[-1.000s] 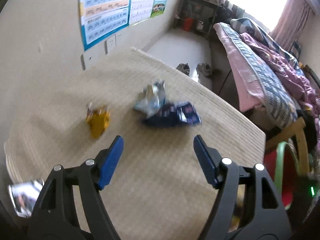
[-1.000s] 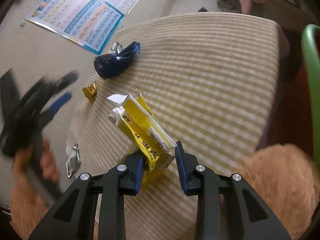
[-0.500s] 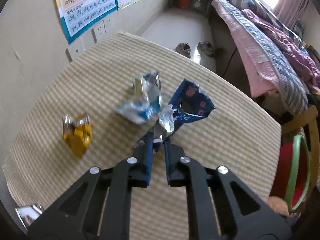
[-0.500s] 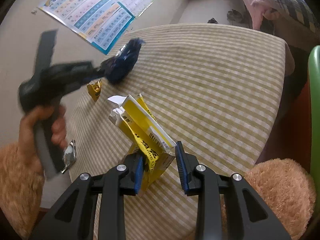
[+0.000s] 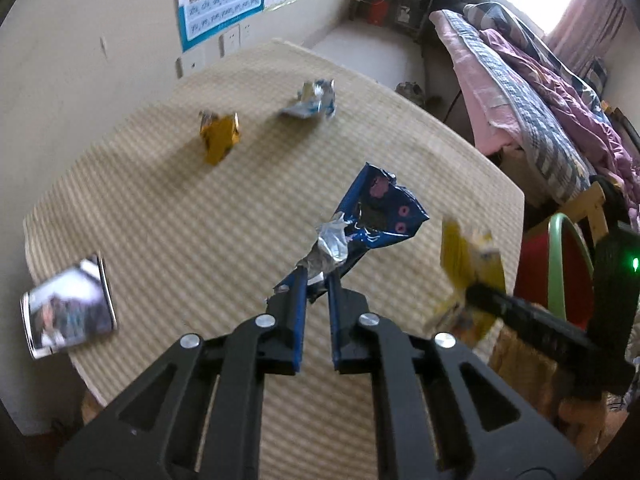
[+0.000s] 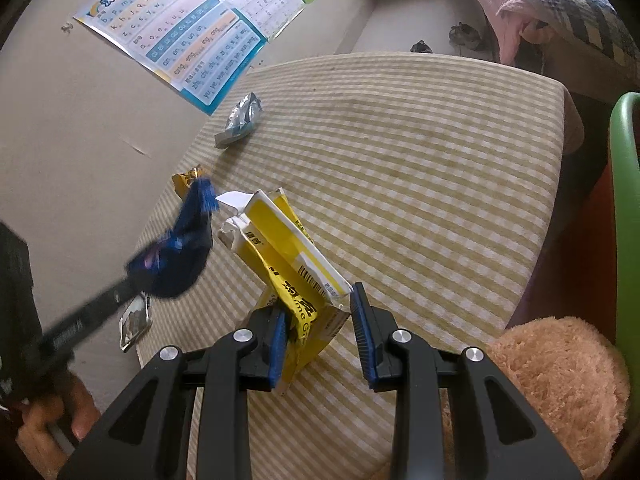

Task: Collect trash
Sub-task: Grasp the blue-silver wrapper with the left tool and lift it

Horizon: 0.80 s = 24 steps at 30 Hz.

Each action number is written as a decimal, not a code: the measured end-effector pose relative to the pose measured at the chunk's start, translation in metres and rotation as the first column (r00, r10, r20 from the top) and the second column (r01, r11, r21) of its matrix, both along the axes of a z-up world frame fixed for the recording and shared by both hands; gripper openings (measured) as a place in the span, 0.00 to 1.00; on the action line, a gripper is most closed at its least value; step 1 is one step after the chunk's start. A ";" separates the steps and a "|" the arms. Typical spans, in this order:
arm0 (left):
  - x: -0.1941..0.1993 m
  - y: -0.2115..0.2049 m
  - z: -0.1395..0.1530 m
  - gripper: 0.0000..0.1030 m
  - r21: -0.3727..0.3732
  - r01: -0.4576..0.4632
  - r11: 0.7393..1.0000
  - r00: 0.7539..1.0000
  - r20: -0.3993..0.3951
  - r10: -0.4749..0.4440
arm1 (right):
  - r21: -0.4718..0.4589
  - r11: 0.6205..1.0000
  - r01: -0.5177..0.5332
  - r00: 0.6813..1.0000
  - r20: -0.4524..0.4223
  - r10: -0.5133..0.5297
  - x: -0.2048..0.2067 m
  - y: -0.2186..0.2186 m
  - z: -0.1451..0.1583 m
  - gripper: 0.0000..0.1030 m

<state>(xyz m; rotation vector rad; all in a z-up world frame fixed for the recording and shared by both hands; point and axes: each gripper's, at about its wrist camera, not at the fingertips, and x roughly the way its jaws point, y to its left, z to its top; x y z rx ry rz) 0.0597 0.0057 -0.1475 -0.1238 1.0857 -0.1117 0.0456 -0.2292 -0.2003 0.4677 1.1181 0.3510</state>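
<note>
Left gripper (image 5: 318, 280): jaws pinched on the crumpled silver neck of a blue wrapper (image 5: 376, 216), held up off the table (image 5: 168, 216). The wrapper fans open above the fingertips; pink ring shapes printed on the blue, no lettering legible.

Right gripper (image 6: 320, 312): clamped on a torn yellow carton (image 6: 288, 256), also lifted clear of the table (image 6: 420, 168). The left pad presses into the carton's lower part; the right pad sits near its corner, contact unclear. Carton face shows black Chinese characters, the letters "me", a barcode and a white edge strip; brand not readable.

In the left view, the yellow carton (image 5: 468, 268) appears blurred at the right edge of the table, on the tip of the right gripper (image 5: 476, 292). In the right view, the blue wrapper (image 6: 180, 248) hangs blurred just left of the carton, on the left gripper.

On the checked tablecloth: a gold wrapper (image 5: 218, 136) toward the wall edge, a silver wrapper (image 5: 312, 100) near the far wall-side corner, the two apart. A phone (image 5: 68, 304) lies at the near wall-side corner.

Beyond the table: a pinyin chart (image 6: 176, 36) on the wall, reading "an en in un ün", "ang eng ing ong", "yu ye yue yuan yin yun ying". A green bin rim (image 6: 624, 184) stands past the table's right edge. Bedding (image 5: 532, 92) lies by the window.
</note>
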 end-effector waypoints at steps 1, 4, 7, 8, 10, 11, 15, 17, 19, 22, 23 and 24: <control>-0.003 0.000 -0.002 0.09 -0.006 0.001 1.000 1.000 -0.006 -0.001 | -0.003 1.000 -0.001 1.000 0.002 0.001 -0.001 0.000 0.001 0.28; -0.007 -0.001 -0.010 0.10 -0.016 0.003 1.000 1.000 -0.024 -0.004 | -0.014 1.000 -0.004 1.000 0.005 0.005 -0.003 0.002 0.002 0.28; -0.006 0.001 -0.014 0.13 -0.041 -0.002 0.999 0.999 -0.039 0.001 | -0.022 1.000 -0.004 1.000 0.006 0.004 -0.003 0.003 0.003 0.28; -0.006 0.000 -0.014 0.22 -0.040 -0.004 0.999 0.999 -0.037 0.002 | -0.022 1.000 -0.003 1.000 0.005 0.004 -0.003 0.003 0.003 0.28; -0.006 0.001 -0.015 0.40 -0.039 -0.008 0.999 1.000 -0.029 0.006 | -0.020 1.000 -0.004 1.000 -0.001 0.004 -0.002 0.003 0.001 0.28; -0.005 0.000 -0.015 0.46 -0.047 -0.012 0.999 1.000 -0.027 0.011 | -0.018 1.000 -0.004 1.000 -0.004 0.004 -0.001 0.004 0.001 0.28; 0.002 -0.010 -0.020 0.55 -0.061 0.019 0.998 0.999 -0.033 -0.021 | -0.004 1.000 0.004 1.000 -0.013 -0.004 0.000 0.002 -0.001 0.29; 0.006 -0.019 -0.026 0.55 -0.034 0.054 0.998 0.997 -0.051 -0.056 | 0.002 1.000 0.007 1.000 -0.016 -0.007 0.001 0.002 -0.001 0.29; 0.009 -0.026 -0.033 0.55 -0.034 0.070 0.997 0.995 -0.070 -0.073 | 0.008 1.000 0.009 1.000 -0.019 -0.009 0.001 0.001 -0.002 0.29; 0.009 -0.030 -0.042 0.55 -0.030 0.079 0.996 0.992 -0.092 -0.081 | 0.011 1.000 0.010 1.000 -0.021 -0.009 0.002 0.000 -0.003 0.29; 0.010 -0.031 -0.045 0.54 -0.026 0.083 0.996 0.991 -0.100 -0.085 | 0.013 1.000 0.010 1.000 -0.021 -0.010 0.002 0.000 -0.003 0.29; 0.010 -0.032 -0.047 0.48 -0.026 0.086 0.996 0.991 -0.105 -0.088 | 0.014 1.000 0.010 1.000 -0.022 -0.010 0.002 0.000 -0.004 0.29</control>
